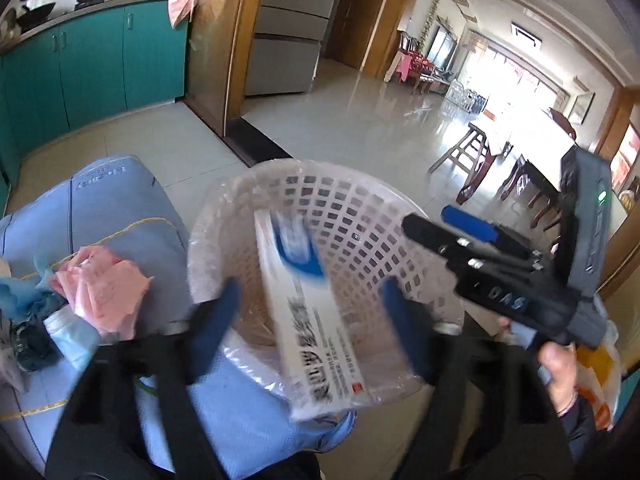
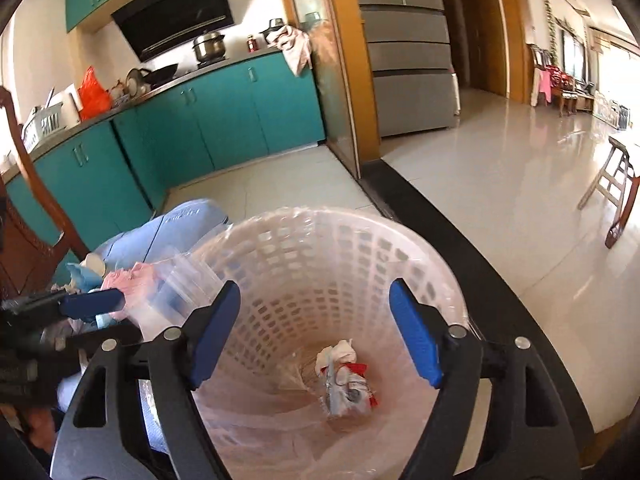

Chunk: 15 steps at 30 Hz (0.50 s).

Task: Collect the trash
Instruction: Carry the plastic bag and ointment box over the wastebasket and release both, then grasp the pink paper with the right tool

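A white lattice waste basket [image 1: 360, 220] lined with a clear bag stands beside a blue-covered surface; it also shows in the right wrist view [image 2: 320, 264]. My left gripper [image 1: 308, 328] is open over its rim, and a blurred white and blue carton [image 1: 316, 320] sits between the fingers, untouched, over the basket mouth. My right gripper [image 2: 316, 332] is open and empty above the basket; it shows from the side in the left wrist view [image 1: 428, 220]. Crumpled wrappers [image 2: 344, 384] lie at the basket's bottom. The carton does not show in the right wrist view.
Pink crumpled paper [image 1: 104, 288] and blue scraps [image 1: 20, 296] lie on the blue cover [image 1: 120, 208] to the left. Teal kitchen cabinets [image 2: 180, 120] stand behind. A dark threshold strip [image 2: 440, 232] runs past the basket. A wooden table and stools [image 1: 500, 168] stand far right.
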Each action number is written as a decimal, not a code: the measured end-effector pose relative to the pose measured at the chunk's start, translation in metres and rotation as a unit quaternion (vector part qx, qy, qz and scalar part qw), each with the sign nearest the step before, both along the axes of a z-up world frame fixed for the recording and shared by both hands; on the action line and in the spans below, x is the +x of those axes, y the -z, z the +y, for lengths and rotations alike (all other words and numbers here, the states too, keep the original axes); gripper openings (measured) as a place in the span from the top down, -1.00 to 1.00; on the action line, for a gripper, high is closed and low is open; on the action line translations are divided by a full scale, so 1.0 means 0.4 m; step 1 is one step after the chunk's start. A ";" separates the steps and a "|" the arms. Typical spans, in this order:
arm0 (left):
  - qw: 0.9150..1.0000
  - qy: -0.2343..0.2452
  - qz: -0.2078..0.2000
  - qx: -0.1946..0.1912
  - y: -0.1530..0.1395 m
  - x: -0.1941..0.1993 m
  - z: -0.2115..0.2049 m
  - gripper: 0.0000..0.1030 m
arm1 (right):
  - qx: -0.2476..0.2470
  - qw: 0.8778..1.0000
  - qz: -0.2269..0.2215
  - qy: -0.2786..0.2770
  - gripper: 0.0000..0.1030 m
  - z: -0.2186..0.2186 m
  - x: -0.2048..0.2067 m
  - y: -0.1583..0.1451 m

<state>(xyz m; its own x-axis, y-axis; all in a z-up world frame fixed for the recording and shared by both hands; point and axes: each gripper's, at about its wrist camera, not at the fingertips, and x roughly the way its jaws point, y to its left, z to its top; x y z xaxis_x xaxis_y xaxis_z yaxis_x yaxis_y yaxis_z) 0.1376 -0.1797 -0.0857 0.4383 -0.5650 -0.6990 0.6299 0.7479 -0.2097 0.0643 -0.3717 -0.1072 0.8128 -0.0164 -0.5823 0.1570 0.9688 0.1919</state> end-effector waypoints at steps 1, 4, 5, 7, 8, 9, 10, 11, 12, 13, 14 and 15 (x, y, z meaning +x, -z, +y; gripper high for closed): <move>1.000 -0.003 -0.006 0.008 0.005 -0.003 -0.003 -0.67 | -0.003 1.000 -0.001 0.005 -0.51 -0.005 -0.007 -0.001; 0.999 -0.024 -0.019 0.030 0.015 -0.006 0.021 -0.70 | -0.007 1.000 -0.003 0.011 -0.57 -0.007 -0.015 -0.006; 0.998 -0.043 -0.027 0.040 0.016 -0.007 0.044 -0.71 | -0.006 1.000 -0.003 0.008 -0.57 -0.003 -0.019 -0.005; 0.993 -0.087 -0.046 0.061 0.011 -0.006 0.099 -0.71 | -0.003 1.000 -0.002 0.000 -0.57 0.005 -0.021 -0.003; 0.987 -0.126 -0.057 0.078 0.010 -0.003 0.147 -0.71 | -0.002 1.000 -0.002 -0.008 -0.57 0.017 -0.019 -0.001; 0.983 -0.149 -0.061 0.087 0.007 -0.001 0.176 -0.71 | -0.003 1.000 -0.002 -0.016 -0.57 0.031 -0.016 -0.001; 0.978 -0.176 -0.064 0.096 0.004 0.002 0.216 -0.71 | -0.003 1.000 -0.003 -0.026 -0.57 0.049 -0.012 0.000; 0.970 -0.209 -0.065 0.103 0.000 0.008 0.265 -0.71 | -0.004 0.999 -0.005 -0.044 -0.57 0.080 -0.005 0.001; 0.964 -0.233 -0.065 0.108 -0.005 0.010 0.302 -0.71 | -0.004 0.998 -0.006 -0.054 -0.57 0.098 0.003 0.001; 0.955 -0.266 -0.067 0.116 -0.011 0.009 0.350 -0.71 | -0.003 0.997 -0.007 -0.074 -0.57 0.137 0.013 0.002; 0.948 -0.285 -0.069 0.120 -0.018 0.006 0.380 -0.71 | -0.004 0.996 -0.007 -0.087 -0.57 0.166 0.022 0.002; 0.942 -0.302 -0.071 0.124 -0.025 0.007 0.408 -0.70 | -0.005 0.995 -0.008 -0.104 -0.57 0.201 0.030 0.004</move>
